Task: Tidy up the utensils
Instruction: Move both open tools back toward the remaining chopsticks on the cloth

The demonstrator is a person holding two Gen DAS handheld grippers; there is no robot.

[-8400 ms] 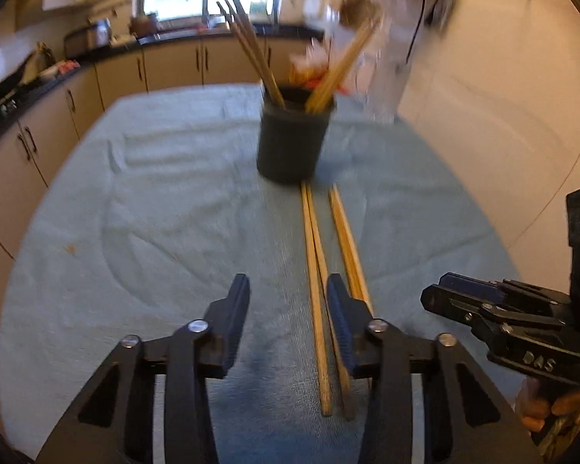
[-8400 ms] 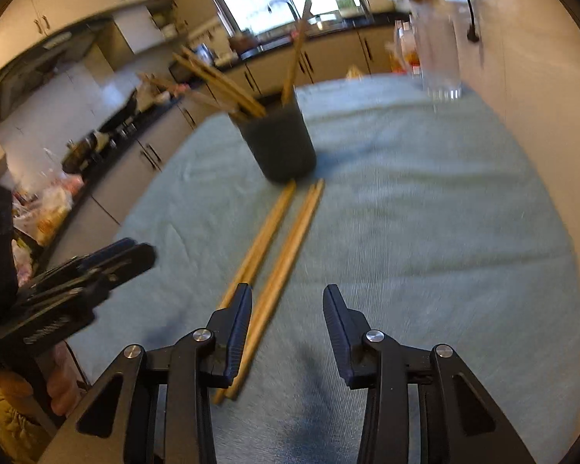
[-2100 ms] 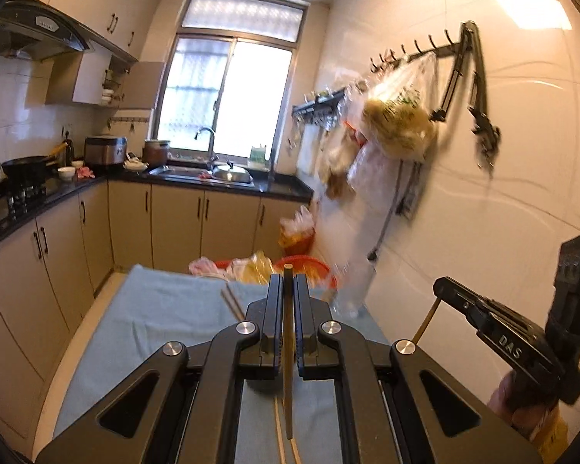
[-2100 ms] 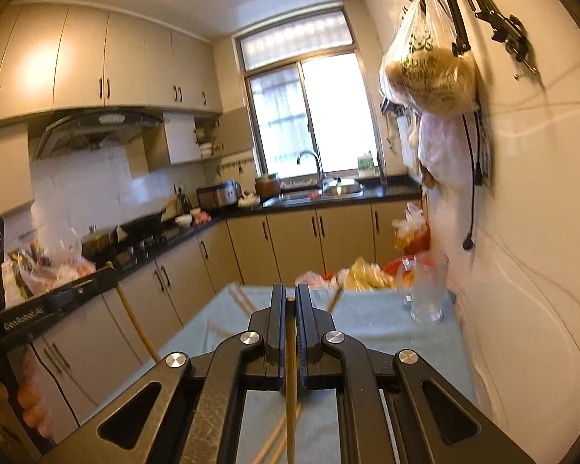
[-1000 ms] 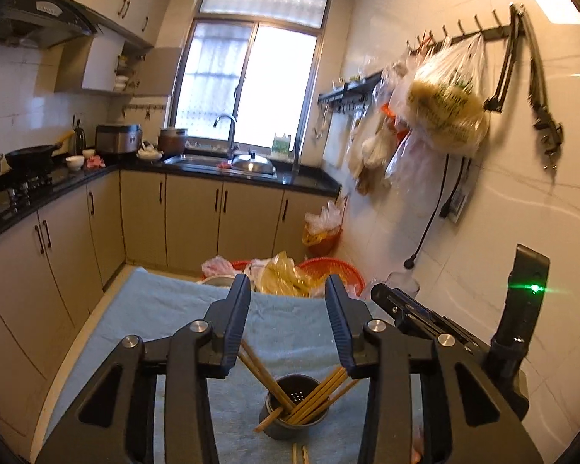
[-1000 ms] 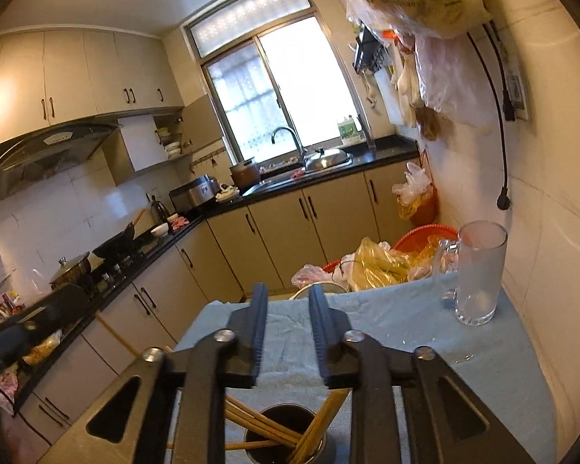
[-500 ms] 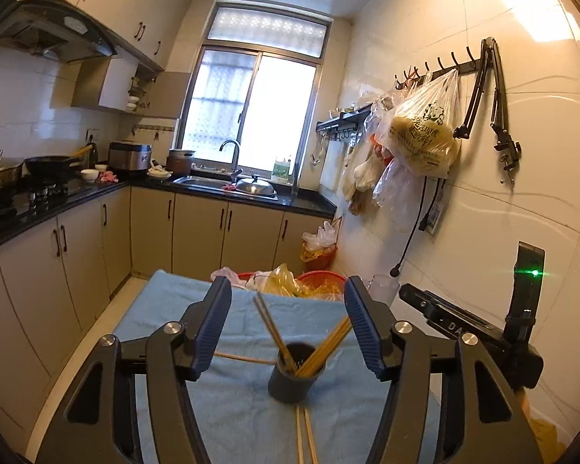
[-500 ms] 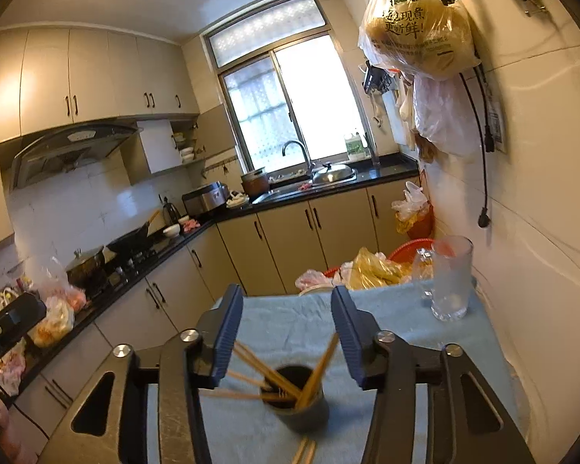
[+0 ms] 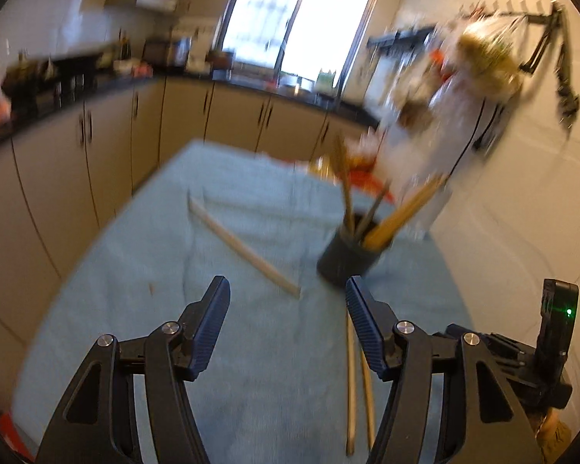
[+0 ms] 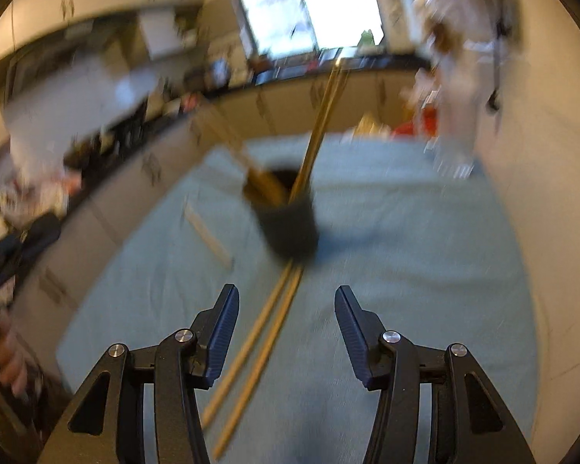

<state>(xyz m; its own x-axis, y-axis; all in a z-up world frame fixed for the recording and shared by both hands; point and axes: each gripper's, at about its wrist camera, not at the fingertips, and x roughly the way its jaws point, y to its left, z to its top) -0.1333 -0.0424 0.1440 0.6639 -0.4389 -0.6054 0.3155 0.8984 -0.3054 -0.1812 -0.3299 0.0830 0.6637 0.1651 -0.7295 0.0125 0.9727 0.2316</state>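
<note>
A dark cup (image 9: 348,257) (image 10: 290,228) stands on the blue cloth with several wooden chopsticks in it. Two chopsticks (image 9: 357,379) (image 10: 263,344) lie side by side on the cloth in front of the cup. A single chopstick (image 9: 243,247) (image 10: 208,237) lies slanted to the cup's left. My left gripper (image 9: 288,301) is open and empty above the cloth, short of the cup. My right gripper (image 10: 286,309) is open and empty over the pair. The right gripper also shows at the lower right of the left wrist view (image 9: 522,363). Both views are blurred.
The blue cloth (image 9: 174,270) covers the table, which stands against a tiled wall (image 9: 522,212) on the right. Kitchen cabinets (image 9: 96,147) run along the left and back. Plastic bags (image 9: 464,89) hang on the wall behind the cup.
Both grippers have tipped down toward the table and come closer to the cup. Earlier each held a chopstick; now both are open and empty. A single chopstick now lies left of the cup.
</note>
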